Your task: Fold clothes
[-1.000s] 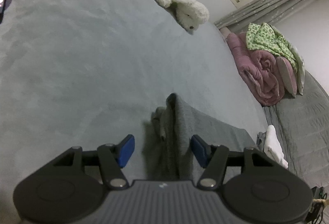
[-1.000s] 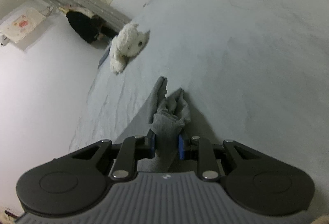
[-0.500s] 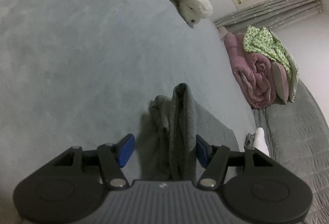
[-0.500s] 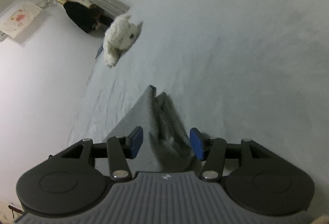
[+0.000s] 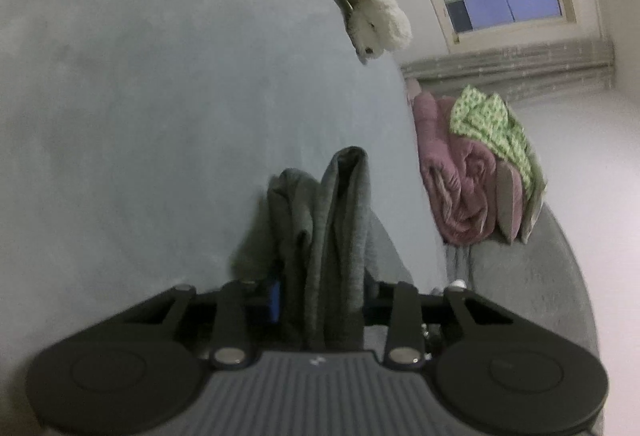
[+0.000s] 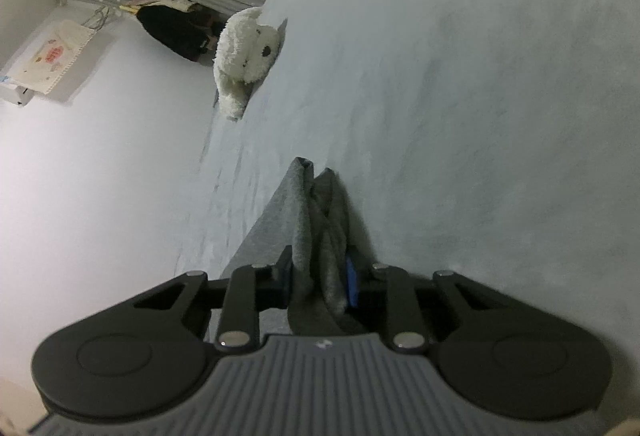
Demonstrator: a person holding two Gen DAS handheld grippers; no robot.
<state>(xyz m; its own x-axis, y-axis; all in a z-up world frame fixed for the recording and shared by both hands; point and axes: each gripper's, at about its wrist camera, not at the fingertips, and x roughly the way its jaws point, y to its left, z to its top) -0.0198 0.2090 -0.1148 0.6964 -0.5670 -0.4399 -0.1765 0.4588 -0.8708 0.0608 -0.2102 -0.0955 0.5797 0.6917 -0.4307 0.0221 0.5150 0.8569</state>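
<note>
A grey garment (image 5: 340, 212) lies bunched on the pale grey bed sheet (image 5: 160, 76). My left gripper (image 5: 320, 296) is shut on one bunched end of it, and folds of the cloth stand up between the fingers. In the right wrist view the same grey garment (image 6: 316, 220) runs forward from my right gripper (image 6: 320, 282), which is shut on its other gathered end. A flat part of the cloth spreads left of the right gripper. The blue pads are mostly hidden by fabric.
A white plush dog (image 5: 368, 0) lies far ahead near the window wall, and shows too as the plush dog (image 6: 244, 56) in the right wrist view. A pink rolled quilt (image 5: 460, 172) with green patterned cloth (image 5: 500, 128) sits to the right. A dark bag (image 6: 176, 28) is against the wall.
Both grippers have closed on the grey garment: the left was open throughout before, the right let go half a second ago and has gripped again. Both views have tilted up toward the window.
</note>
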